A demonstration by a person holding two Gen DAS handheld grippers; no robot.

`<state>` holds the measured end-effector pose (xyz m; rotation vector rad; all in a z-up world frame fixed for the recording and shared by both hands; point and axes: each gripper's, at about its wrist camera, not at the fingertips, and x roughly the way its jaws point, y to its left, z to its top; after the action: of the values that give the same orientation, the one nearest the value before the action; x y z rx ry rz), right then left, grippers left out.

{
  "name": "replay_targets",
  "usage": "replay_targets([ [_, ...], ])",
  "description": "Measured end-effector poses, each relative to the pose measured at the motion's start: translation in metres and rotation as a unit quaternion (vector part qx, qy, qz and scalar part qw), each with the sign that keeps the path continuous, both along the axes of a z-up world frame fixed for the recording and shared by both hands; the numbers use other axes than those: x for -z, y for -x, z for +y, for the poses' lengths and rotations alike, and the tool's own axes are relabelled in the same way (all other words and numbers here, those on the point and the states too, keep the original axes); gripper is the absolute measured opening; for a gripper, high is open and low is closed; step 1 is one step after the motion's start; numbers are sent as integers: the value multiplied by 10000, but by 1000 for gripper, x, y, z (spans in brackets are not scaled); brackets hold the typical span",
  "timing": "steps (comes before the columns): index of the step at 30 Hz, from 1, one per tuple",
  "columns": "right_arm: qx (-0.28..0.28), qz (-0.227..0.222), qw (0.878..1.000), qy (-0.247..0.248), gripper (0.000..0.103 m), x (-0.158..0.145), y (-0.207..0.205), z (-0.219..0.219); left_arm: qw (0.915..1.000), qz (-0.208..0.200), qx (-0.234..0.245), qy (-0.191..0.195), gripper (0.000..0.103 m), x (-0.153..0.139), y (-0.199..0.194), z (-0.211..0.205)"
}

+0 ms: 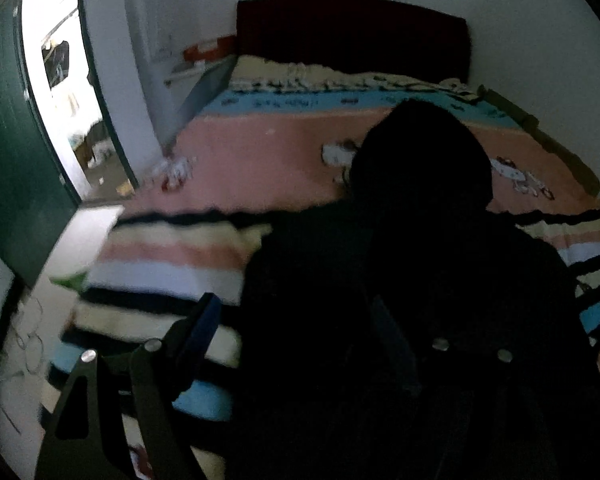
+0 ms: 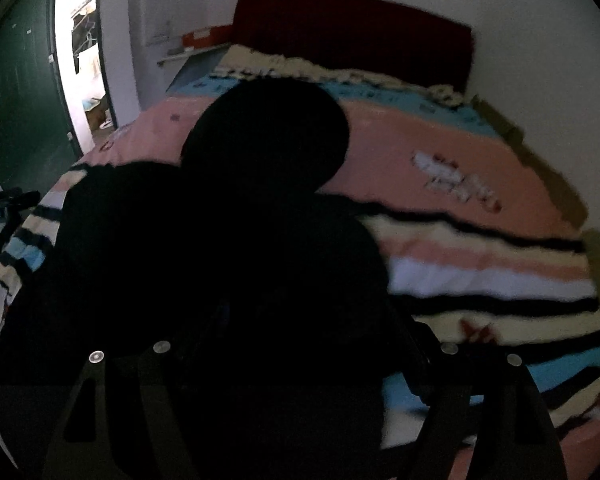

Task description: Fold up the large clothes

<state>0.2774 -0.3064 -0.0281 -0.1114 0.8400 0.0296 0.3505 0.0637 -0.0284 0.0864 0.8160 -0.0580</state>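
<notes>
— Both grippers are standing wide, left gripper (image 1: 300, 320) and right gripper (image 2: 304, 320); whether either is pinching cloth, I cannot tell in the dark.

— Where's the black garment (image 1: 400, 280) lying?

— Directly beneath both, running lengthwise away up the striped bedspread (image 2: 480, 272), hood end toward the red headboard (image 1: 352, 32). Neither hand is sitting nearer.

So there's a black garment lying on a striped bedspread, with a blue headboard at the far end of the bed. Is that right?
Not quite: the headboard is dark red, not blue, as the right wrist view shows clearly. The rest holds: a black garment lies on the striped bedspread.
</notes>
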Motion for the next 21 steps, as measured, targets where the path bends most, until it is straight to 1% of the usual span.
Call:
replay_targets([
  [2, -1, -103, 9999, 104, 77, -19, -17, -7, 9998, -72, 116, -137, 77, -17, -21, -6],
  [4, 10, -191, 9997, 142, 78, -34, -42, -15, 9996, -91, 207, -166, 77, -27, -47, -12],
  [7, 82, -255, 9996, 96, 79, -47, -90, -26, 9995, -51, 285, -88, 77, -33, -93, -24],
  [9, 139, -271, 9995, 70, 80, -48, -125, -32, 9994, -14, 329, -78, 77, -31, -128, -37],
  [10, 165, -265, 9995, 60, 81, -46, -146, -35, 9992, -7, 371, -124, 77, -27, -150, -47],
  [12, 178, -256, 9995, 78, 82, -40, -181, -38, 9988, -12, 451, -209, 77, -22, -179, -63],
  [14, 192, -242, 9995, 62, 82, -32, -215, -41, 9984, 27, 536, -201, 77, -11, -212, -82],
  [16, 268, -231, 9994, 6, 83, -18, -252, -42, 9983, 83, 579, -80, 77, 2, -244, -100],
  [19, 413, -184, 9989, -123, 83, 7, -298, -44, 9980, 115, 622, -7, 77, 23, -280, -125],
  [21, 488, -146, 9985, -206, 83, 25, -319, -45, 9979, 195, 615, 0, 77, 39, -299, -141],
])
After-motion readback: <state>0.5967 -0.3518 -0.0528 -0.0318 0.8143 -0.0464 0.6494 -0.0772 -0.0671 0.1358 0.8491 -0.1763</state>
